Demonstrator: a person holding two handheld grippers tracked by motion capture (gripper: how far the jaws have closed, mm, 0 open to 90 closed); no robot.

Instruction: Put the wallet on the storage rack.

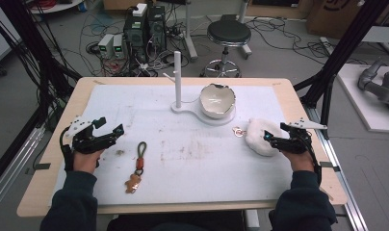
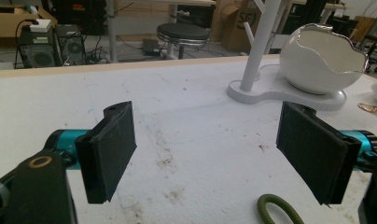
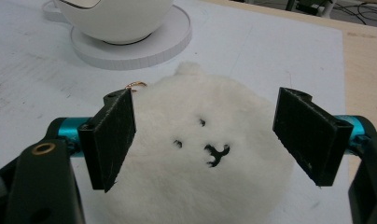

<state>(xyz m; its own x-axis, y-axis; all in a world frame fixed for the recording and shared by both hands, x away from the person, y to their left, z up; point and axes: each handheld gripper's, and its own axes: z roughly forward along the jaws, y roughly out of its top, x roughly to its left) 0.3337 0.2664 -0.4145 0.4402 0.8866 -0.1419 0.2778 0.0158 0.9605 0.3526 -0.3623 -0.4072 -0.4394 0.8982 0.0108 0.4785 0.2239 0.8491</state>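
Right gripper (image 3: 203,140): jaws wide apart, straddling the plush (image 3: 210,158) but not touching it, nothing held. The plush lies on the mat (image 1: 192,159) at its right edge. To grip it well, I'd judge: lower, centre, close gently; the pile will compress. Left gripper (image 2: 207,149): spread, empty, with the keychain (image 1: 137,166) just beside it. Beyond stands the bowl (image 1: 216,100) on its stand (image 1: 178,77).

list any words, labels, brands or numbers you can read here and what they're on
"SF", only partly in view and not certain: on the cardboard box behind the table, left gripper view.
Dark print on another cardboard box, high view: cut off and too blurred to read.
Nothing readable on the table things or tongs.
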